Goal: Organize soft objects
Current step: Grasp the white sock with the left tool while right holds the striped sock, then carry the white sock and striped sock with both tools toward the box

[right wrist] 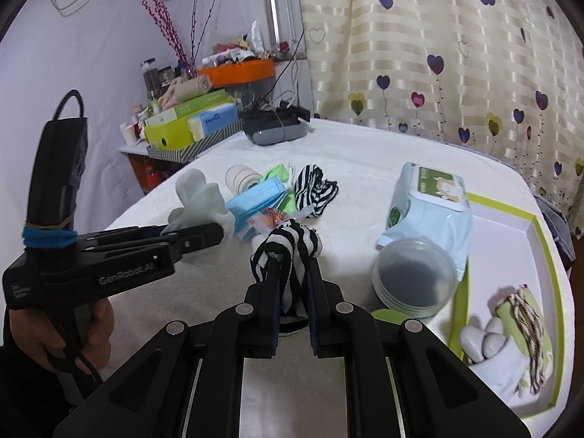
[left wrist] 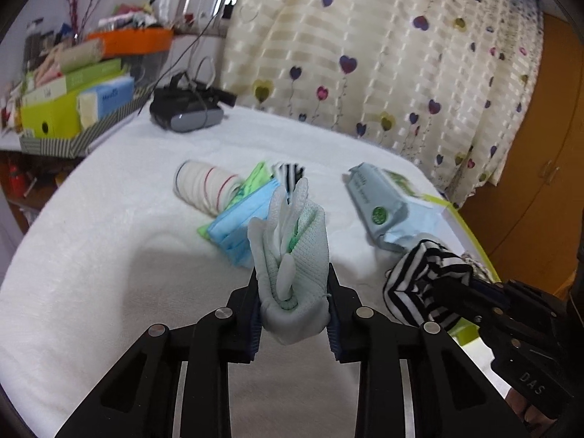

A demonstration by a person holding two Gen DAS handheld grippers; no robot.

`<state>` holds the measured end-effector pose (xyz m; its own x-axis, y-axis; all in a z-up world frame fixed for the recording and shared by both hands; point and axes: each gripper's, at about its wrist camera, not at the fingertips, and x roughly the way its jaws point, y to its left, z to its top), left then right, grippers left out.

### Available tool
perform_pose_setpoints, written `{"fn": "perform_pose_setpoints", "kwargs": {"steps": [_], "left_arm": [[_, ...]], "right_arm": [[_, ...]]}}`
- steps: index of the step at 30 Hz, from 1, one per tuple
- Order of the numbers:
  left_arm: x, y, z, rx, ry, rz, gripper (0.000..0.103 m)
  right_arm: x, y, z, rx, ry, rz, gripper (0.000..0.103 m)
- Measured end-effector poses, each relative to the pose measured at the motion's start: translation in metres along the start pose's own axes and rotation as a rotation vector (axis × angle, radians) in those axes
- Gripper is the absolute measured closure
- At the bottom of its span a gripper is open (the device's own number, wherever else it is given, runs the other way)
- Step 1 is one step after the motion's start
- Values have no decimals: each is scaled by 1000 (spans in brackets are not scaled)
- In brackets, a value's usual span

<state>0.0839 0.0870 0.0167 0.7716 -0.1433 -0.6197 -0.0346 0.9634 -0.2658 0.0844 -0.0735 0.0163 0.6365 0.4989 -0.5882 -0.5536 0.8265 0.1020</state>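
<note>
- My left gripper [left wrist: 294, 299] has its fingers pressed against both sides of a pale mint glove [left wrist: 292, 255], about half closed around it.
- The glove's long axis runs straight away from me toward 12 o'clock, cuff bunched between the fingers, its fingertips pointing up and forward; it hangs clear of the desk [left wrist: 109, 237].
- My right gripper [right wrist: 294, 292] is nearly shut on a black-and-white striped sock [right wrist: 288, 244]; the sock's long axis also runs toward 12 o'clock, with its bunched end standing up past the fingertips.
- Seen from the right wrist, the glove is at 10 o'clock from the sock, near but apart.
- On the white desk beyond, at 12 o'clock, lies a pile: a blue face mask [right wrist: 255, 197], a rolled striped cloth [right wrist: 242, 177], green fabric, and a second striped sock [right wrist: 315, 189].
- A wipes pack [right wrist: 427, 208] lies at 2 o'clock, a round lidded container [right wrist: 414, 277] just in front of it.
- At 4 o'clock a green-edged tray [right wrist: 547, 255] holds another pale glove [right wrist: 489, 346] and a green cloth [right wrist: 525, 325].
</note>
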Motion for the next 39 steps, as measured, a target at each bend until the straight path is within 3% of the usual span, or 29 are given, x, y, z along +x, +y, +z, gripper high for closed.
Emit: {"fn": "perform_pose_setpoints", "kwargs": {"steps": [18, 26, 39], "left_arm": [[-77, -75, -29, 127, -88, -73, 76], [-104, -90, -42, 147, -118, -104, 76], [-111, -108, -51, 176, -118, -143, 76]], "right_arm": [[-95, -5, -30, 56, -130, -85, 90], [-125, -2, -44, 60, -166, -122, 90], [-143, -10, -57, 85, -192, -143, 90]]}}
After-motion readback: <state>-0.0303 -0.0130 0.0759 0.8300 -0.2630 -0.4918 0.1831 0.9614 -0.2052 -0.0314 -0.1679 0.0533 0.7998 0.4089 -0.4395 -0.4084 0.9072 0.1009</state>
